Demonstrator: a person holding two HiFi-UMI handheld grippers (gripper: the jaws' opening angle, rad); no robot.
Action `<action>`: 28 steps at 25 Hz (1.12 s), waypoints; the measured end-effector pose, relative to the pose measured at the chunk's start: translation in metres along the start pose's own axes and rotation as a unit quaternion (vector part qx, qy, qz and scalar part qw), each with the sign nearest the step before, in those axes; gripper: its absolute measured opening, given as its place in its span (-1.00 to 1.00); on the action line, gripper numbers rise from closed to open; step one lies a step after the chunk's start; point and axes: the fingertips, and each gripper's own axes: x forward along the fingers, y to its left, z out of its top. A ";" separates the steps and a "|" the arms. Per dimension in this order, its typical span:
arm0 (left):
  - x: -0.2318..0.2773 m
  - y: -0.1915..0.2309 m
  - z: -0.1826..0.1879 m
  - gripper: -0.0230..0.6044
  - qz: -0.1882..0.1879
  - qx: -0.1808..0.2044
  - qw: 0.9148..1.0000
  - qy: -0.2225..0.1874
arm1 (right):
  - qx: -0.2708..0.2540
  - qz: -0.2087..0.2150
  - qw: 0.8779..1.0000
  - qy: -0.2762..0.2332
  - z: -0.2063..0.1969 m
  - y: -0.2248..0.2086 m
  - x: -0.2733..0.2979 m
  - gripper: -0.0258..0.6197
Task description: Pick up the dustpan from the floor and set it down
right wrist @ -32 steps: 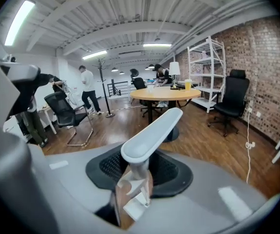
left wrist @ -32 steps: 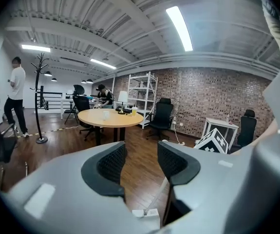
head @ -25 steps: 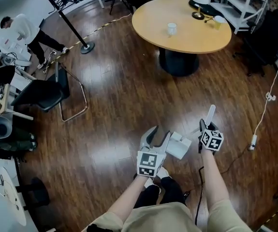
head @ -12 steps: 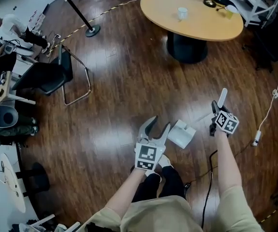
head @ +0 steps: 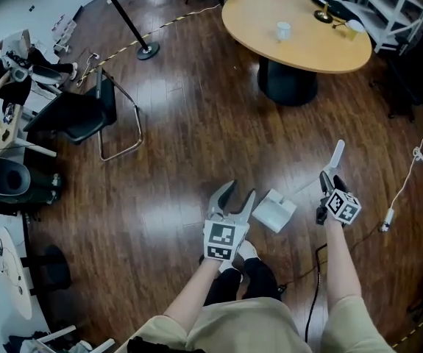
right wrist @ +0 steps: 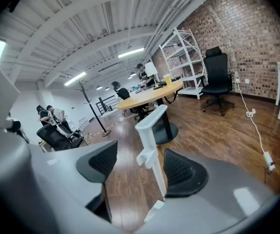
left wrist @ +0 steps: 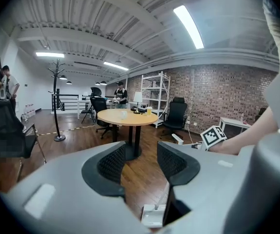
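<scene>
The white dustpan (head: 276, 212) rests on the dark wooden floor in front of my feet, its long handle (head: 336, 154) rising up and to the right. My right gripper (head: 326, 183) is at that handle. In the right gripper view the handle (right wrist: 149, 130) stands between the jaws of the right gripper (right wrist: 139, 167), close along the right pad, while the left pad stands well clear; these jaws have just been opening. My left gripper (head: 233, 197) hovers open just left of the pan with nothing between its fingers. The pan (left wrist: 154, 214) shows low in the left gripper view, below the left gripper (left wrist: 140, 164).
A round wooden table (head: 296, 28) with a cup (head: 283, 30) stands ahead. A black chair (head: 79, 116) and a barrier post base (head: 148, 50) are to the left. A white cable with a plug (head: 388, 218) lies on the floor at the right. People sit at the far left.
The right gripper's jaws have spread apart around the dustpan handle. Both grippers have shifted slightly, and the head view has drifted.
</scene>
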 end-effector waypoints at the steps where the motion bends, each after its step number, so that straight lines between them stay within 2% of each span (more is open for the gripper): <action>1: -0.005 0.002 0.001 -0.32 0.007 -0.002 1.000 -0.002 | -0.011 0.006 1.000 -0.010 -0.002 0.009 -0.009 0.09; 3: -0.018 0.006 0.001 -0.33 0.021 -0.002 1.000 -0.002 | -0.036 0.022 0.999 -0.032 -0.005 0.034 -0.032 0.32; 4: -0.026 0.009 0.000 -0.32 0.028 -0.002 1.000 -0.002 | -0.044 0.037 0.998 -0.039 -0.009 0.052 -0.043 0.38; 7: -0.056 0.026 0.004 -0.27 0.058 -0.013 0.998 -0.011 | -0.057 0.108 0.991 -0.057 -0.012 0.129 -0.070 0.42; 9: -0.076 0.044 0.015 -0.27 0.082 -0.017 0.996 -0.024 | -0.058 0.162 0.981 -0.094 0.011 0.195 -0.080 0.42; 11: -0.099 0.065 0.031 -0.24 0.112 -0.016 0.993 -0.045 | -0.077 0.219 0.964 -0.131 0.042 0.269 -0.086 0.41; 14: -0.149 0.101 0.054 -0.23 0.169 -0.015 0.983 -0.072 | -0.153 0.330 0.922 -0.136 0.060 0.394 -0.100 0.40; 16: -0.186 0.126 0.065 -0.17 0.209 -0.024 0.974 -0.084 | -0.198 0.395 0.886 -0.138 0.063 0.473 -0.121 0.40; 18: -0.225 0.148 0.074 -0.13 0.249 -0.034 0.963 -0.100 | -0.211 0.447 0.855 -0.158 0.070 0.537 -0.148 0.40; 21: -0.289 0.175 0.090 -0.12 0.315 -0.020 0.940 -0.131 | -0.226 0.487 0.824 -0.182 0.078 0.603 -0.179 0.40; 24: -0.349 0.189 0.104 -0.13 0.370 -0.003 0.917 -0.146 | -0.250 0.493 0.810 -0.195 0.083 0.639 -0.199 0.39; 28: -0.409 0.209 0.112 -0.13 0.417 -0.007 0.897 -0.149 | -0.259 0.494 0.809 -0.187 0.087 0.671 -0.209 0.26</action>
